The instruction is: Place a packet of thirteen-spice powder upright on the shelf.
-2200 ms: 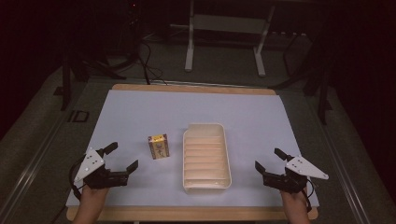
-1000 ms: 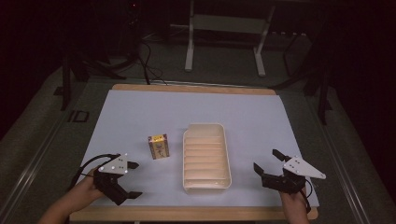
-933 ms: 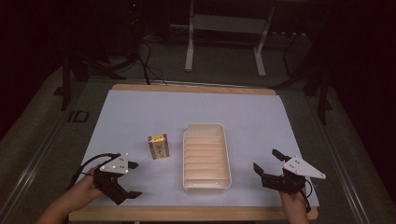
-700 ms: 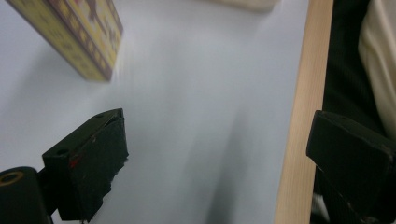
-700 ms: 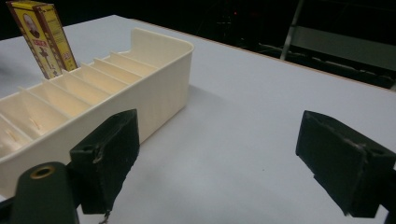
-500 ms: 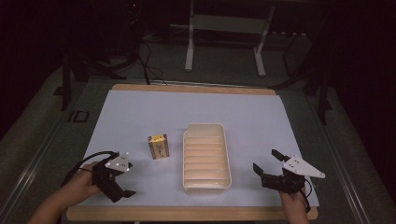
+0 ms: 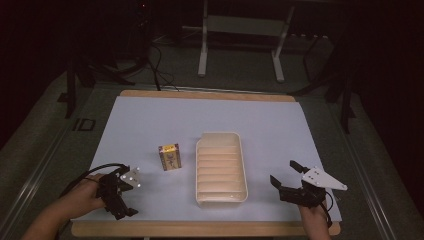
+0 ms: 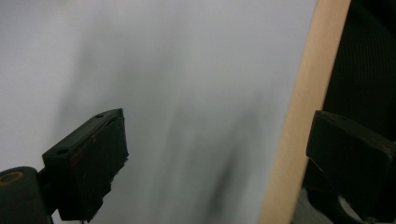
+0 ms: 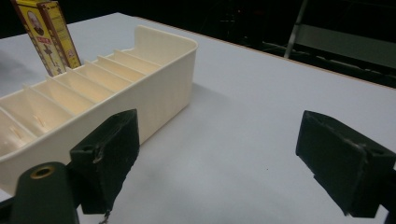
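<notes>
A small yellow box [image 7: 169, 157] stands upright on the bench [image 7: 260, 120], just left of the cream tray [image 7: 221, 169], whose long axis runs near to far. The left gripper [image 7: 120, 192], jaws released, sits nearer the box, which lies far-right of it; the right gripper [image 7: 292, 182], also released, waits right of the tray.

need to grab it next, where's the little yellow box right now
In the high view the yellow box stands upright on the white mat, just left of the cream tray.
</notes>
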